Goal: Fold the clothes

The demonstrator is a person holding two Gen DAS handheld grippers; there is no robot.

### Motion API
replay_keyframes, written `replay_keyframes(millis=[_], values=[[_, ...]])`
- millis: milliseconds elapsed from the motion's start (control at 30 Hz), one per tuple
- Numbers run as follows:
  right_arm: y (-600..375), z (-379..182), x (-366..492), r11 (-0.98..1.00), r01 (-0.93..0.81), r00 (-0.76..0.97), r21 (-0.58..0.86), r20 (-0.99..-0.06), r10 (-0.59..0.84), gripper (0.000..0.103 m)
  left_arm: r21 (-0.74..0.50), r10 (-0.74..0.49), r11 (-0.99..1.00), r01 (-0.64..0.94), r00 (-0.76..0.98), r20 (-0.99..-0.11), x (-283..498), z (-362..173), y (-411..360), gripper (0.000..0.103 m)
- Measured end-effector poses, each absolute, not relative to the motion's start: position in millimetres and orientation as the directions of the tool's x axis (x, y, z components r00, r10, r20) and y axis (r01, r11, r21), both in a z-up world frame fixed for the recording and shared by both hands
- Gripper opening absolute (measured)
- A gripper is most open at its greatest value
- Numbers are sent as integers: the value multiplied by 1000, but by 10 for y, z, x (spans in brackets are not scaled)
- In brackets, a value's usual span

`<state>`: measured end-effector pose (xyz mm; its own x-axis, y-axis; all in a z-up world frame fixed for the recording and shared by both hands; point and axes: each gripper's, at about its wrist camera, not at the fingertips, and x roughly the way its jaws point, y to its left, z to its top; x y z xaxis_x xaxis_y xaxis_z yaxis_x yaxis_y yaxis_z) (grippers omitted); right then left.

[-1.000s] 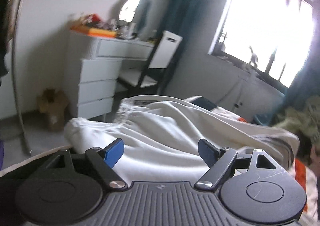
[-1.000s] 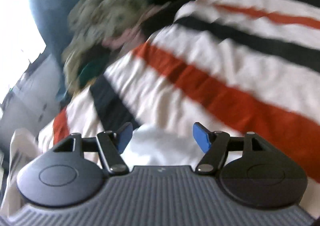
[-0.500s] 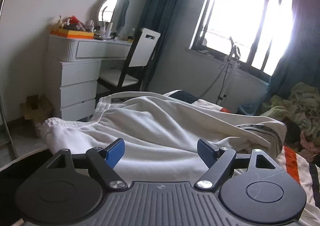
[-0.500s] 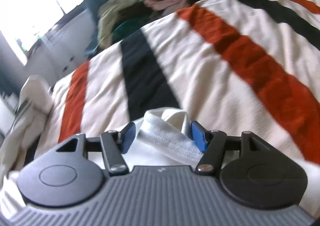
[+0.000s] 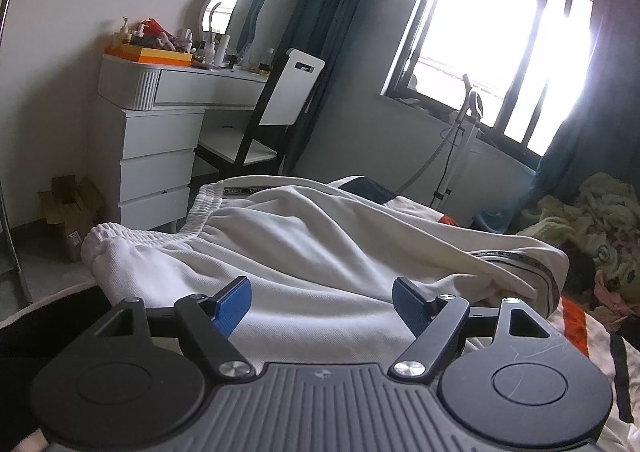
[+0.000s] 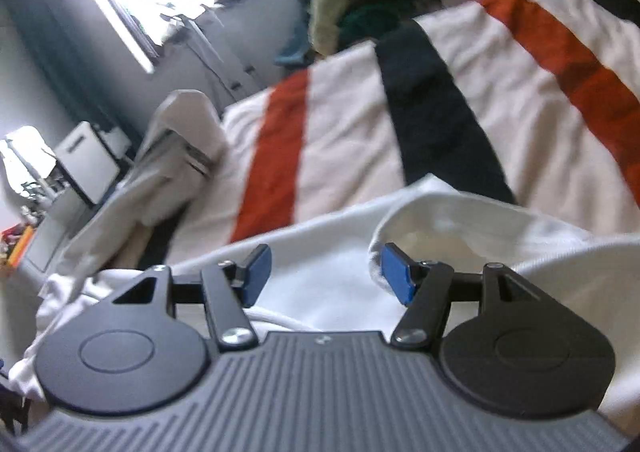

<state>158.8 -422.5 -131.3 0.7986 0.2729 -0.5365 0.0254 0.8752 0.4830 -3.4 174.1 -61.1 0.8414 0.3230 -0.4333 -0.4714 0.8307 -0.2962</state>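
Daylight from the window (image 5: 500,47) falls across a bed covered by a striped blanket (image 6: 348,123) in cream, orange and black, and we take that blanket as our landmark. On top of it lie the white trousers (image 5: 304,252), spread loosely, with their ribbed elastic waistband (image 5: 200,211) at the blanket's edge nearest the white dresser (image 5: 156,155). A heap of other clothes (image 5: 592,219) sits at the blanket's far side, below the window.

Our left claw (image 5: 322,302) hangs over the trousers with its blue pads apart and nothing between them. Our right claw (image 6: 322,274) is also spread wide and empty, poised over white cloth; a rolled hem (image 6: 400,223) touches, or nearly touches, its right pad.

We judge the fabric to be soft, light and limp: it will sag and bunch, not hold a crease unaided, and a thin single layer could slip out. The thicker seams look like the safest holds, so we would pinch the waistband with one claw and the rolled hem with the other, then draw the cloth taut over the blanket before folding.
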Motion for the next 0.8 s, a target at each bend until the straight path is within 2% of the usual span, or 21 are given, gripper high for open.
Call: replay_keyframes(millis=[167, 333, 467, 600, 700, 733, 800], values=[[-4540, -1242, 1462, 827, 171, 886, 535, -451, 108, 64, -298, 318, 831, -470, 841, -438, -19, -612, 1748, 79], [-4850, -1399, 1402, 724, 291, 885, 626, -464, 45, 64, -286, 315, 838, -466, 839, -444, 6, -626, 1729, 79], [-4826, -1411, 1482, 740, 262, 881, 620, -467, 79, 64, -271, 322, 840, -469, 834, -448, 24, -636, 1716, 79], [-4581, -1264, 1564, 854, 177, 883, 490, -462, 82, 64, -259, 326, 843, -471, 831, -451, 41, -643, 1698, 80], [-4506, -1253, 1655, 874, 157, 861, 460, -498, 107, 63, -249, 325, 848, -468, 829, -455, 55, -648, 1686, 80], [-4492, -1286, 1700, 881, 169, 842, 441, -529, 104, 61, -246, 324, 849, -467, 829, -456, 58, -650, 1684, 80], [-4460, -1378, 1802, 900, 198, 794, 388, -601, 84, 36, -242, 322, 852, -465, 828, -459, 66, -654, 1681, 80]])
